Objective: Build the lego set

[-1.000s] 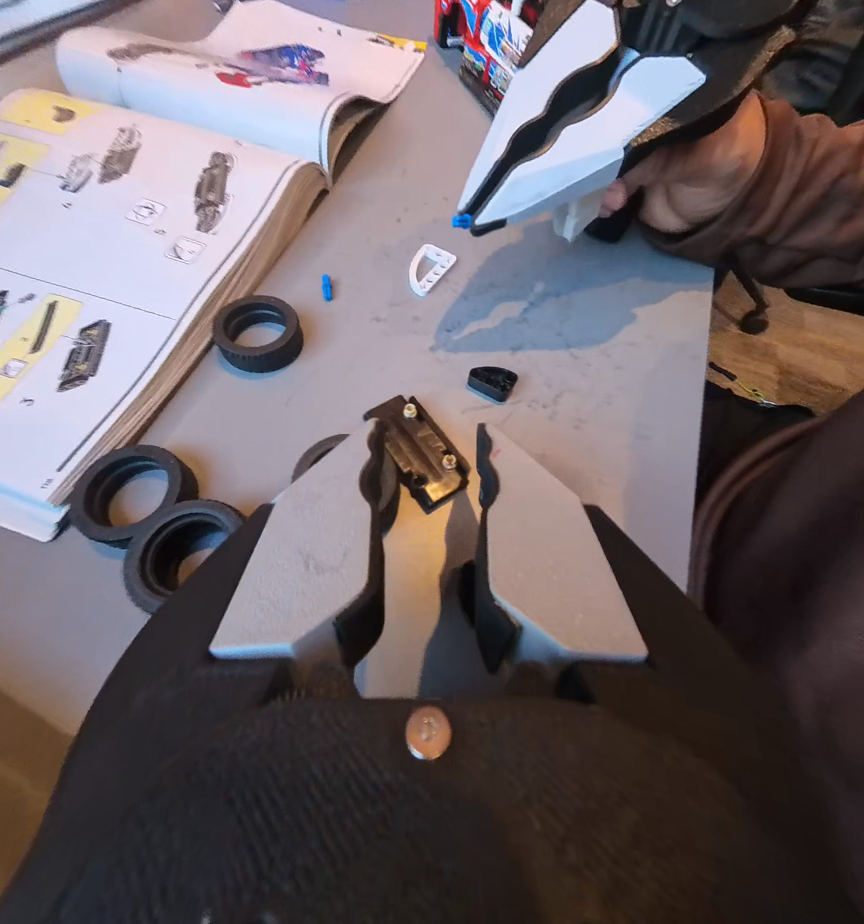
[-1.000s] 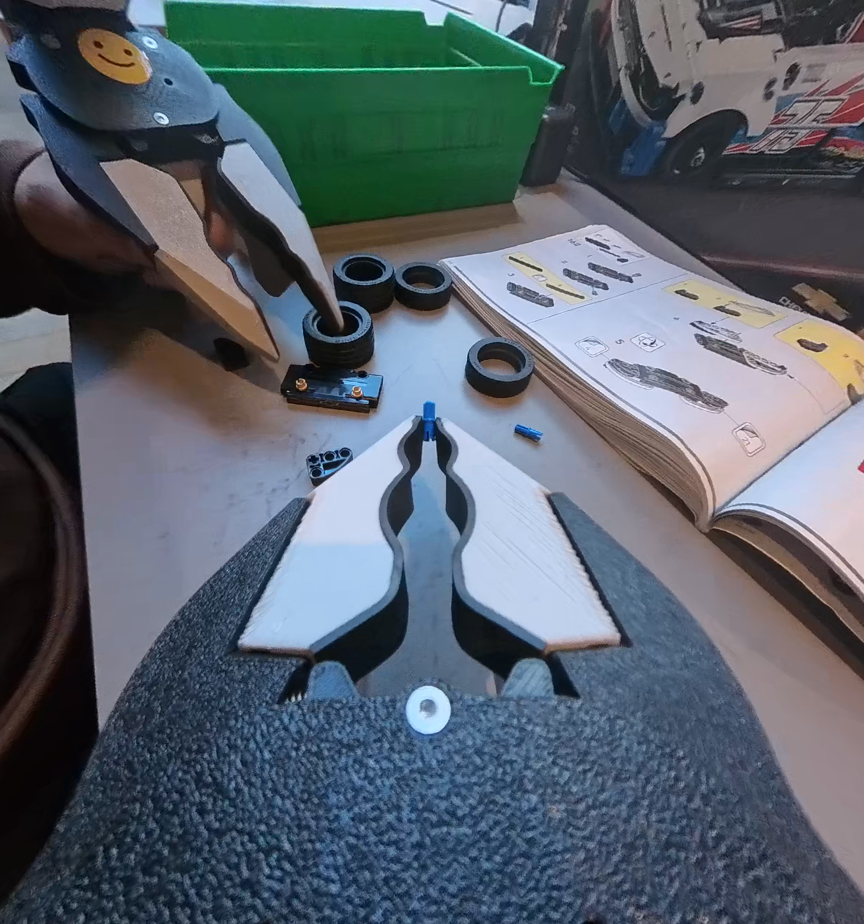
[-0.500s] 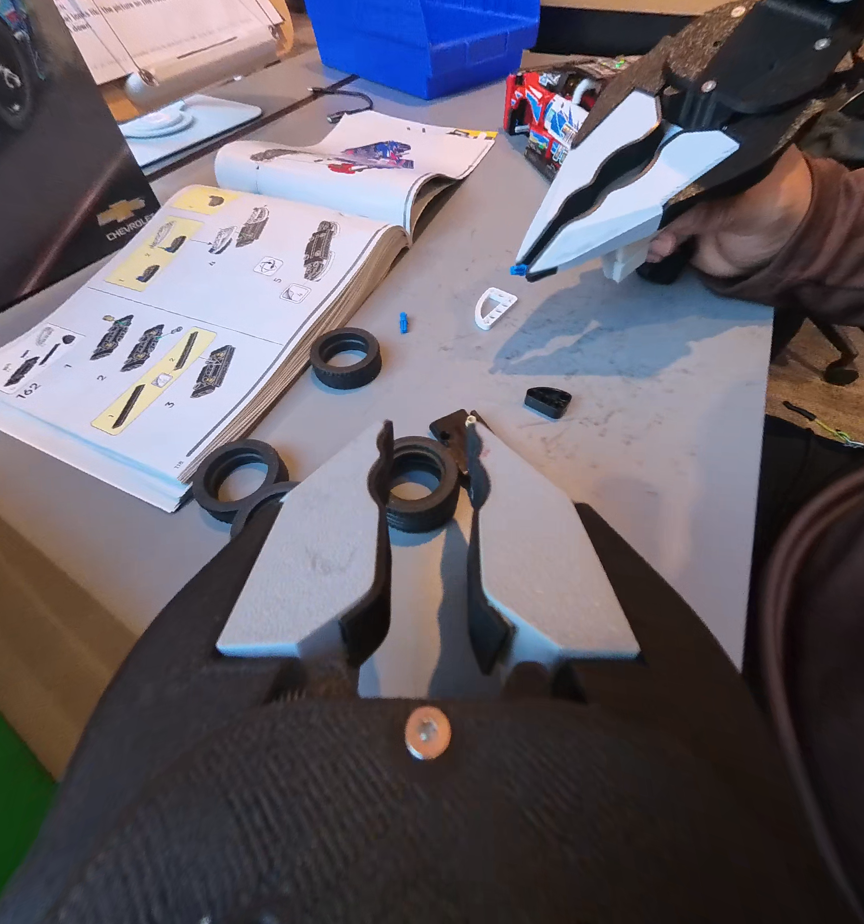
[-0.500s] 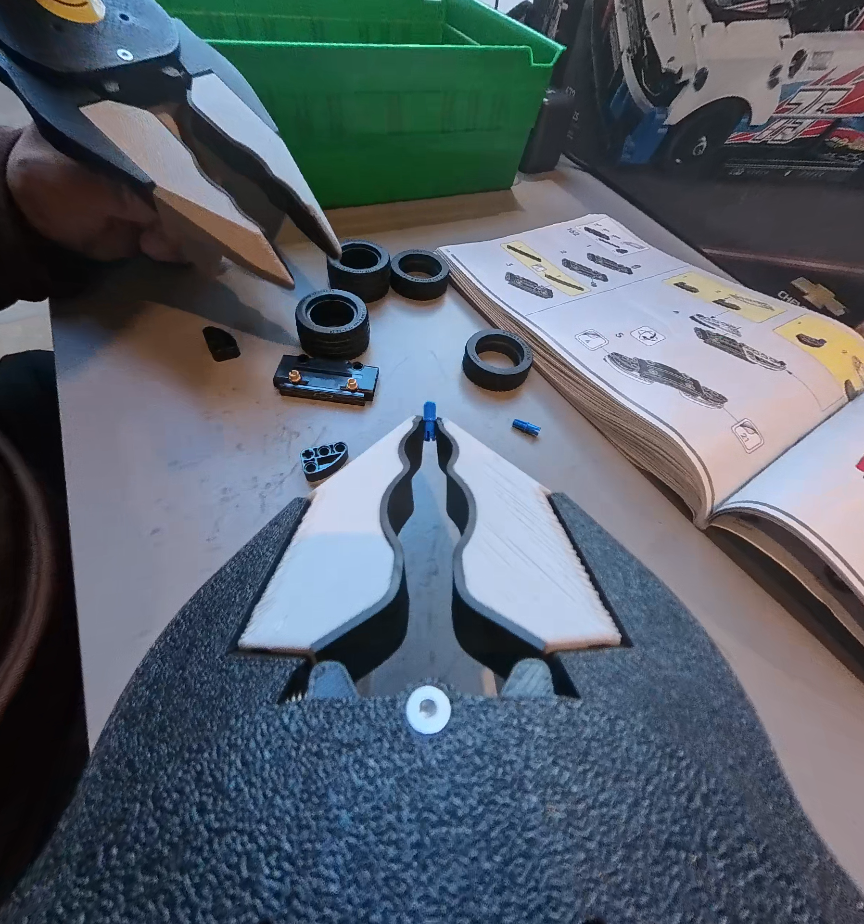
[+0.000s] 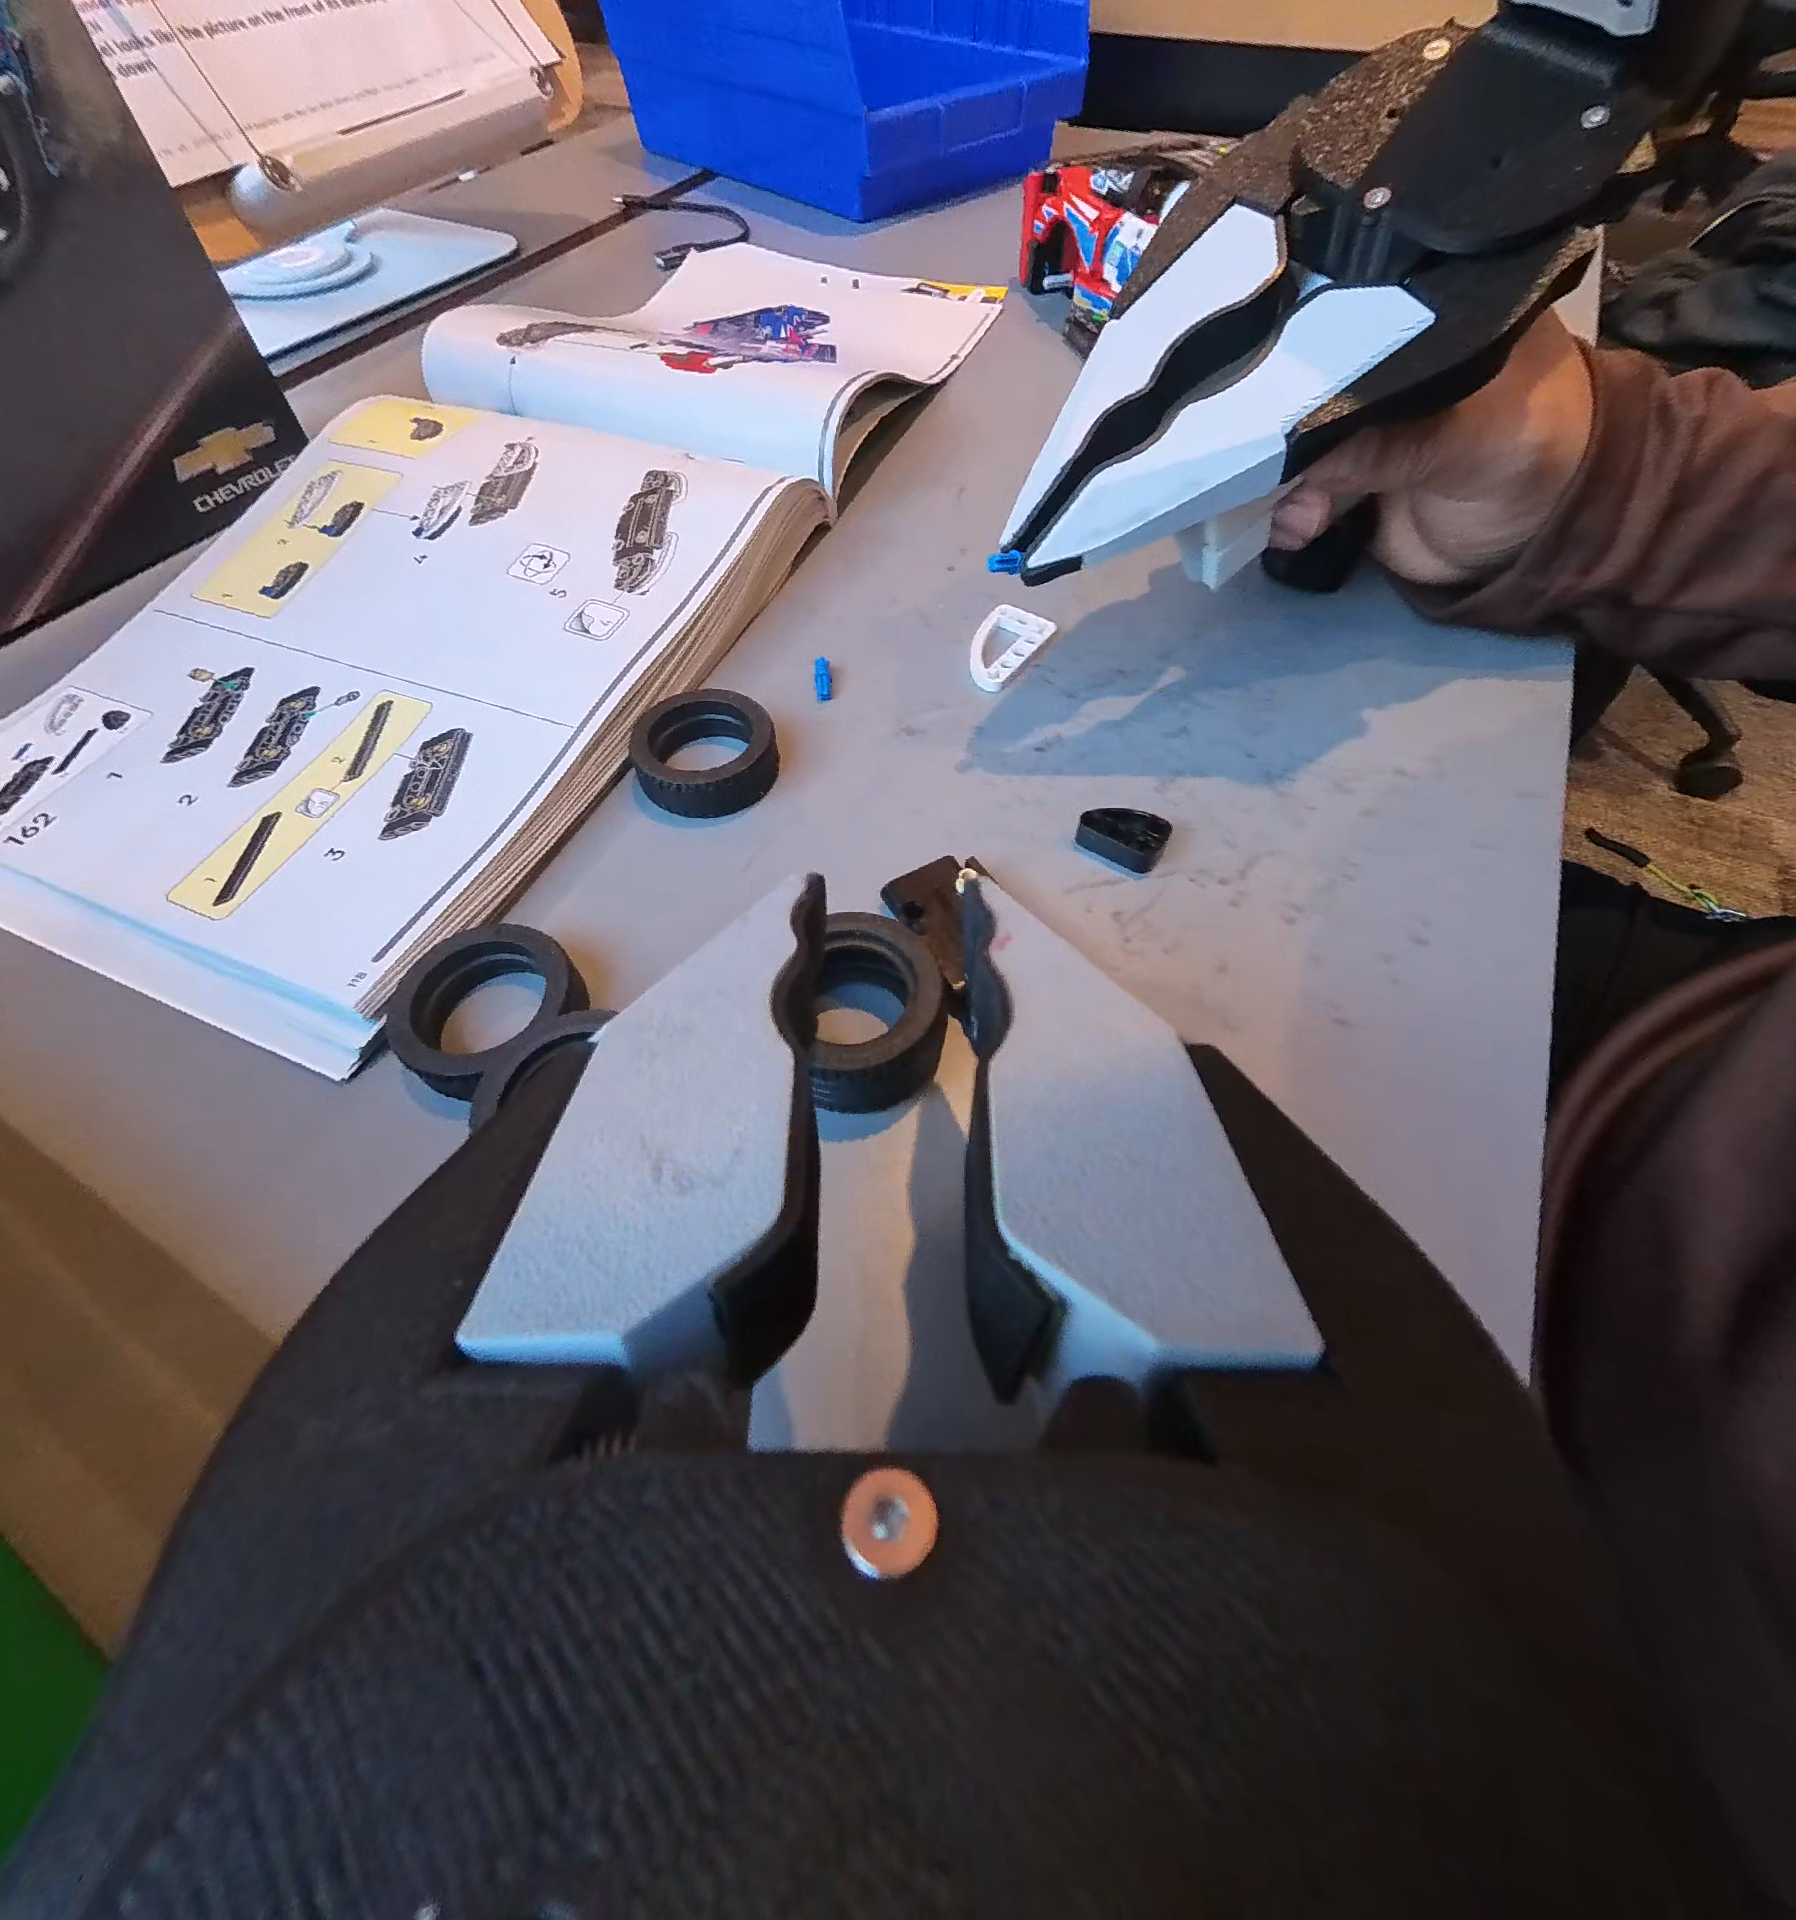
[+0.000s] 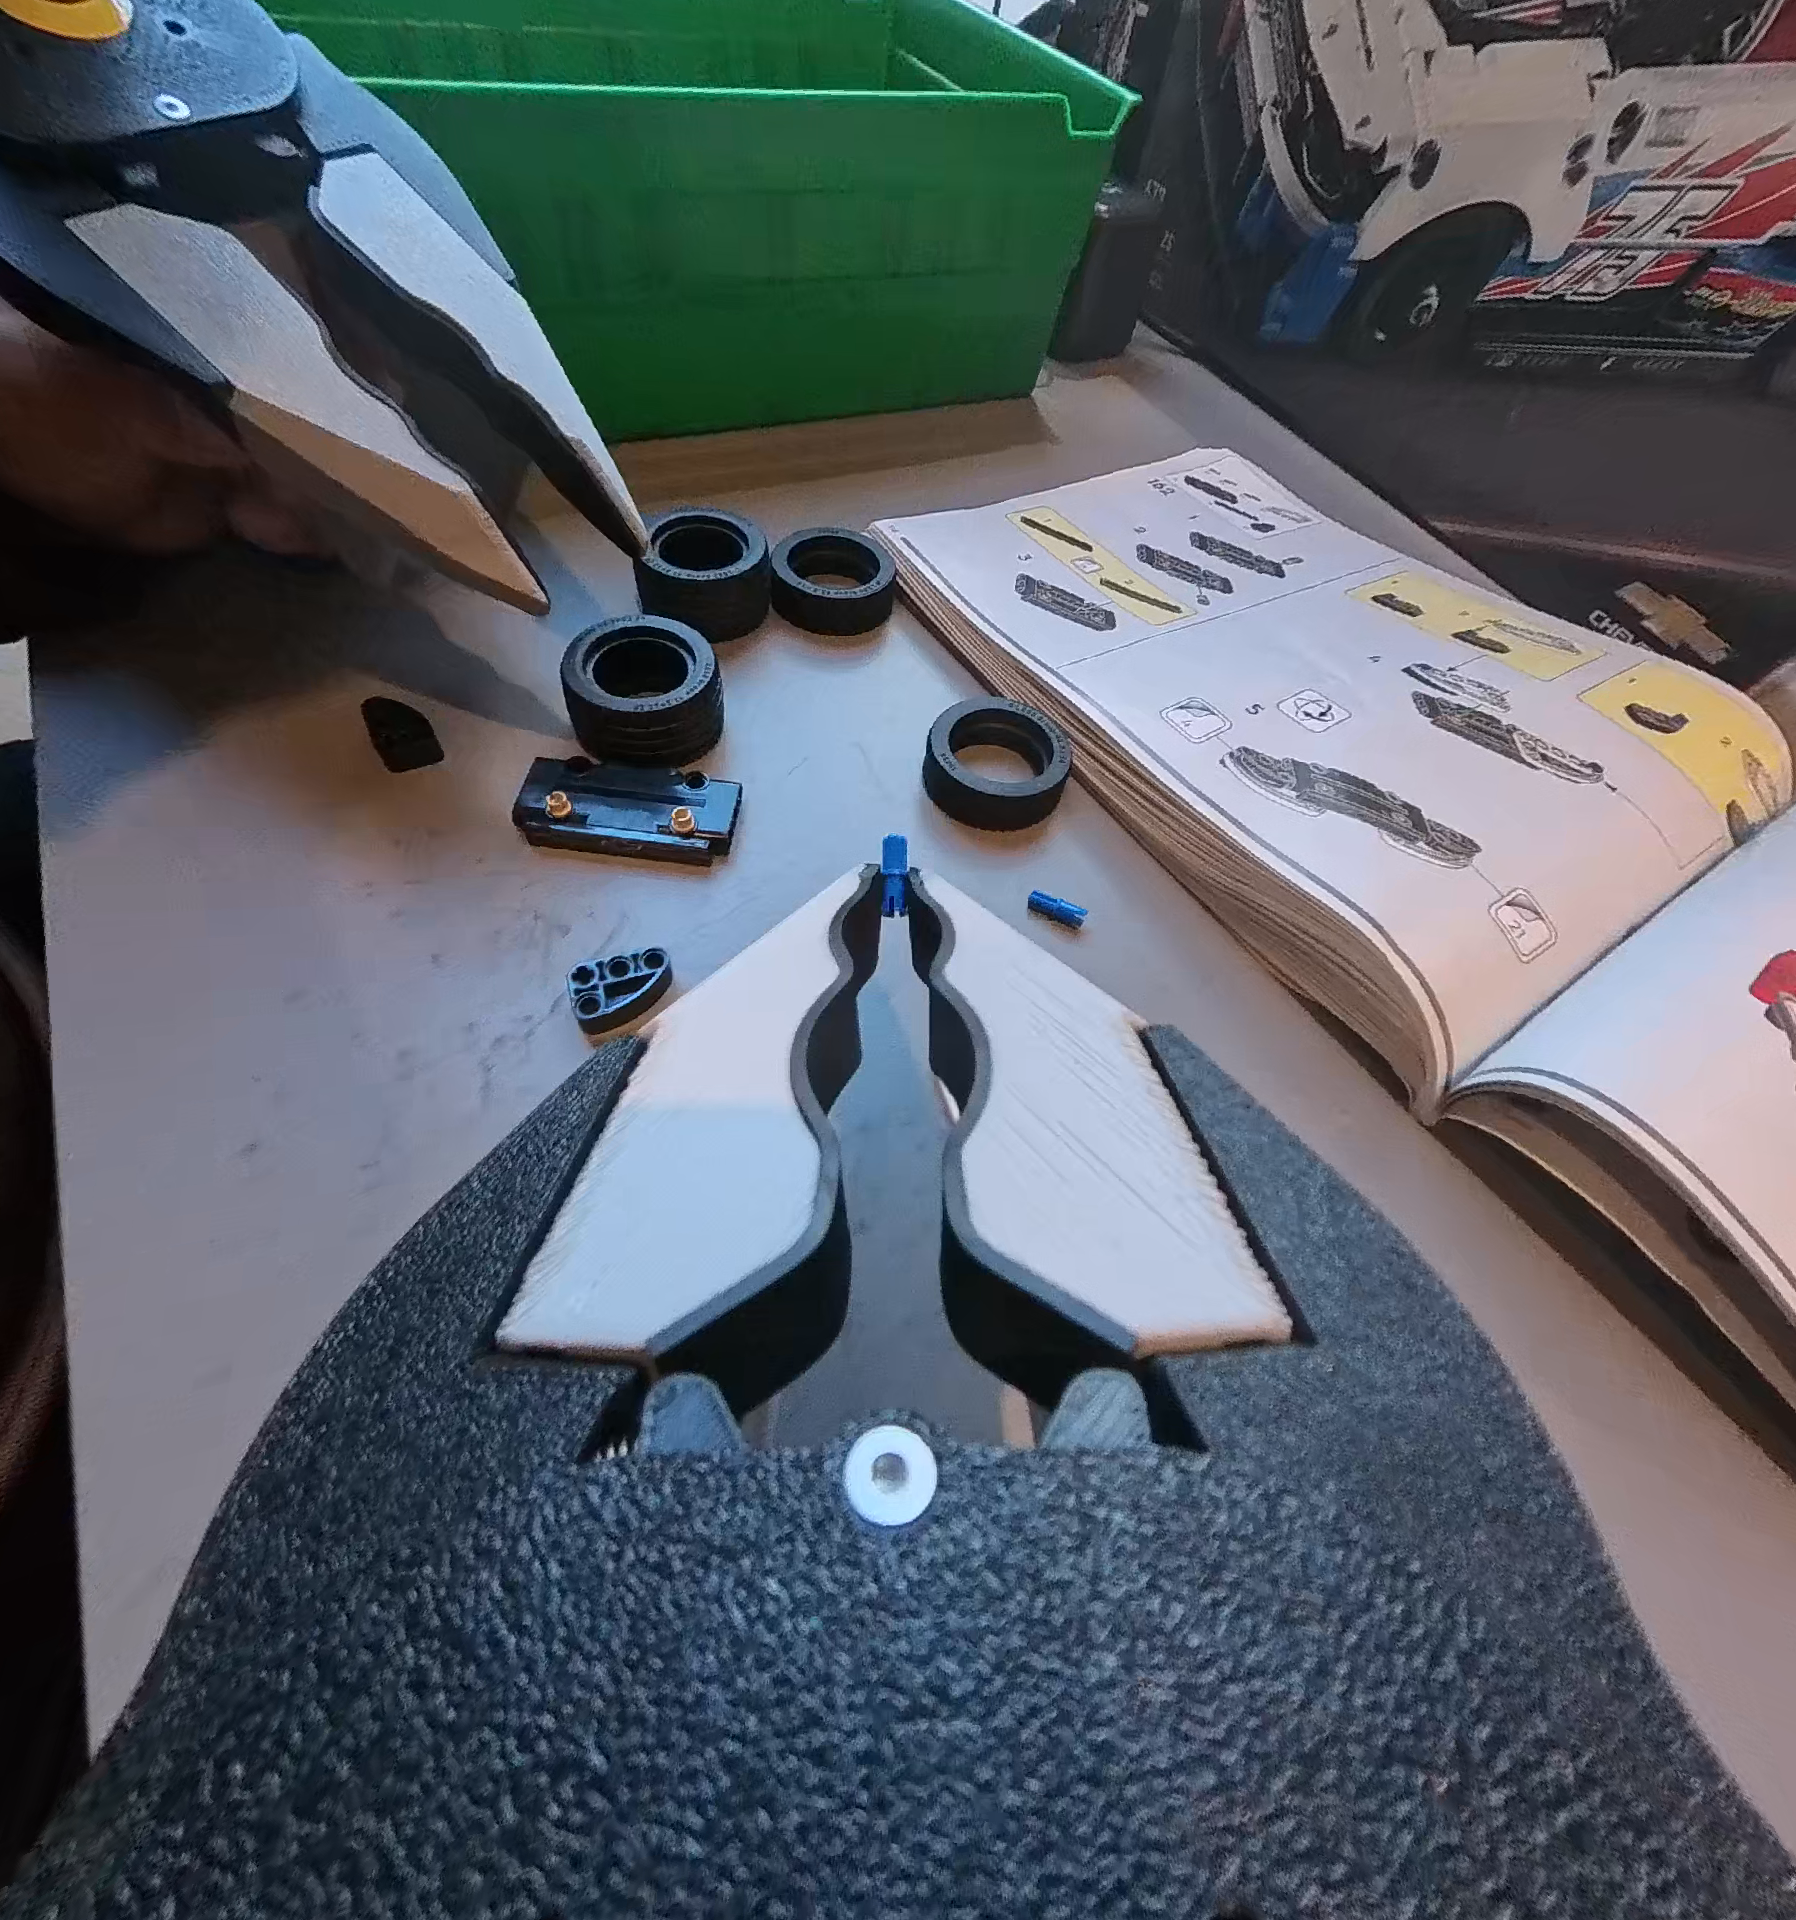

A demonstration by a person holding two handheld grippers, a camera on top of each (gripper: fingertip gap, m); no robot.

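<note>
My right gripper (image 6: 894, 883) is shut on a small blue pin (image 6: 894, 868) and holds it above the grey table (image 6: 302, 1039); the pin also shows in the left wrist view (image 5: 1003, 563). My left gripper (image 5: 894, 894) is open and empty, raised above a stack of black tyres (image 5: 868, 1023) and a black assembly with two tan pegs (image 6: 629, 810). In the right wrist view the left gripper (image 6: 593, 577) hangs beside the tyres (image 6: 642, 696). A second blue pin (image 6: 1058, 907) lies loose on the table.
An open instruction book (image 6: 1341, 727) lies along the table's right side. Loose tyres (image 6: 998, 764) (image 6: 834, 582), a black holed piece (image 6: 619, 977), a small black piece (image 6: 400, 732) and a white frame piece (image 5: 1013, 646) lie about. A green bin (image 6: 748, 208) stands behind; a blue bin (image 5: 852, 94) is opposite. Across from one pair of fingers to the other is roughly 11 cm. Measured from the fingertips, the small black piece (image 6: 400, 732) is 7 cm or so from the left gripper and 15 cm from the right.
My left gripper has lifted and drawn back from the tyre stack and the black assembly, still open. My right gripper has kept its place with the blue pin.
</note>
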